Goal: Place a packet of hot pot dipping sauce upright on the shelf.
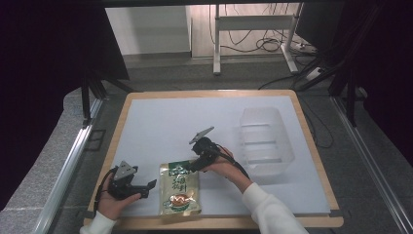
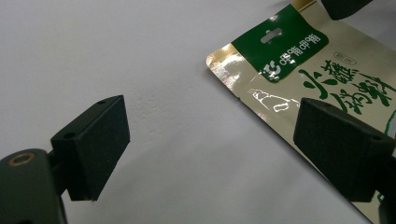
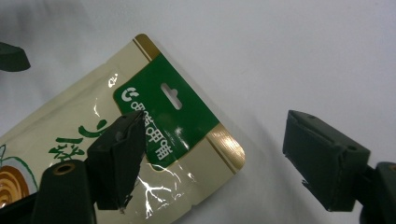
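While lying flat on the white bench, pouch sits partly between the jaws of the right gripper, top corner poking into the gap, one pad over the green header and the other off beyond the gold corner, over bare bench. Jaws wide apart, nothing clamped, no pad pressing yet. Left gripper just beside the pouch's left edge, jaws also spread, one over bare bench and one overlapping the pouch's edge in its own view, gripping nothing.

Likely trouble: thin foil lying flat gives the lower pad no way under, so closing could merely skate across the glossy top or pinch only the gold corner, letting the pouch swing or slip free once lifted. Closing while pressing down could crease the header or push the pouch toward the left jaws.

Long axis running away from the person's side of the bench, green header with hang slot at the far end, pictured bowl at the near end. Farther off past the right jaws, clear tub, well apart.
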### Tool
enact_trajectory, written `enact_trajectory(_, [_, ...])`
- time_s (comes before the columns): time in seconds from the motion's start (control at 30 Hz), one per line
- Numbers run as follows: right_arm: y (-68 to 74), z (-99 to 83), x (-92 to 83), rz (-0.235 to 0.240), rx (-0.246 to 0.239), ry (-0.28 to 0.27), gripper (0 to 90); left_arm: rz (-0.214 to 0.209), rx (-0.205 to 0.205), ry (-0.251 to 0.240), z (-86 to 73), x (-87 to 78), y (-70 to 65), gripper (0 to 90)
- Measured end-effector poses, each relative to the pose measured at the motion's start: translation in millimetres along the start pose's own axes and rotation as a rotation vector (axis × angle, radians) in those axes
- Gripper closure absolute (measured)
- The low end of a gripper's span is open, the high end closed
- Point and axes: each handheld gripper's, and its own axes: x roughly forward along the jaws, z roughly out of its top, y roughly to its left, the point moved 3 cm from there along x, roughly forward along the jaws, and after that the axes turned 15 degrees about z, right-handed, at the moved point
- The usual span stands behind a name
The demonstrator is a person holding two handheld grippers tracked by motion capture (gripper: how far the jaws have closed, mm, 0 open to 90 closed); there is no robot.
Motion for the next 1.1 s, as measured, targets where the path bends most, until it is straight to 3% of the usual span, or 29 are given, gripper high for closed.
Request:
enact_trajectory(0.27, [-6.6,-6.1,5.6,0.039,0.024,0.015,30.0,-0.001,-0.001,-0.001,0.0,-0.3,-0.2,10.7])
enact_trajectory(0.67, [-0.9,-7.1,8.8,0.1,0.02,0.034,32.8,-0.003,-0.002,-0.003,0.1,-0.5,-0.1,10.7])
enact_trajectory(1.1, [17.7,-3.2,-6.6,0.202,-0.022,0.033,35.3,-0.006,-0.004,-0.007,0.3,-1.5,-0.2,10.7])
